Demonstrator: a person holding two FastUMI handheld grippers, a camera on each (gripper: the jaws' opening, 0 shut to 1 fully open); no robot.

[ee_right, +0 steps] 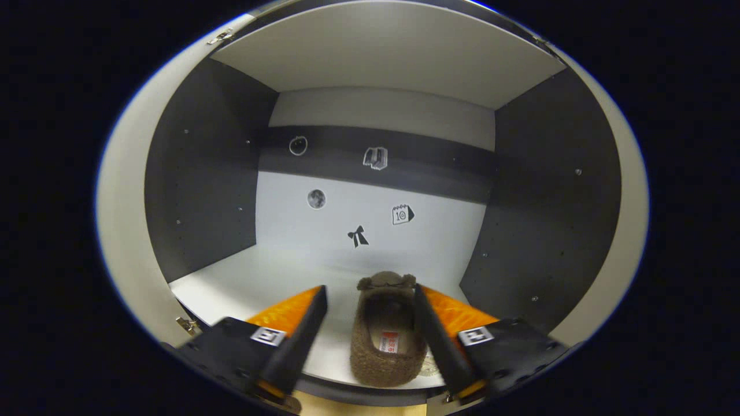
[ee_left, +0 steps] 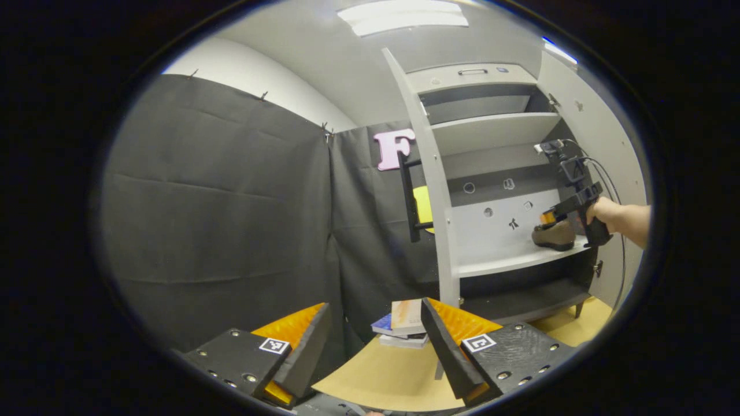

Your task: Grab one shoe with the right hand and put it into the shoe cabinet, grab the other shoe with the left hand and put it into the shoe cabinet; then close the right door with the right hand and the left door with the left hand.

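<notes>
Fuzzy brown shoe [ee_right: 383,335] on smooth pale cabinet shelf [ee_right: 243,274], right gripper [ee_right: 370,300] spread around it, left gripper [ee_left: 376,315] spread, empty.

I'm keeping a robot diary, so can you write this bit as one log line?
step: first shoe on cabinet shelf | right gripper: jaws open around it | left gripper: open, empty | doors: open

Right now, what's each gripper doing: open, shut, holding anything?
Left gripper: open, holding nothing.
Right gripper: open around the shoe on the shelf, not clamped.
</notes>
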